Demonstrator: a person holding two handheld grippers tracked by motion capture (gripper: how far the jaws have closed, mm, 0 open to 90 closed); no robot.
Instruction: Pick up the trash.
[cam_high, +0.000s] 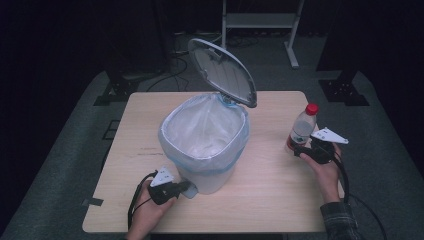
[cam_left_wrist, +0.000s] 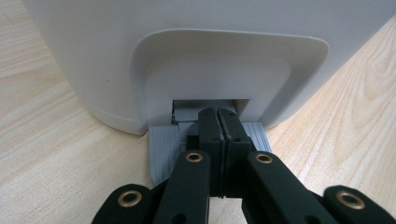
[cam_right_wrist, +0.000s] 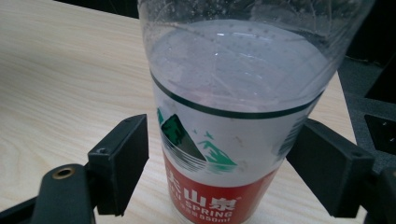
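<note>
Left gripper (cam_left_wrist: 218, 135): my jaws are pressed together, tips down on the grey pedal (cam_left_wrist: 163, 151) at the near foot of the white bin (cam_high: 202, 145), mid-table. Bin lid (cam_high: 222, 72) stands raised; clear liner inside. Right gripper (cam_right_wrist: 219, 163): jaws apart, one either side of the water bottle (cam_right_wrist: 224, 140), left jaw clear of it, right-jaw contact I cannot tell. Bottle upright, red cap (cam_high: 312, 108), at the table's (cam_high: 270, 190) right edge
</note>
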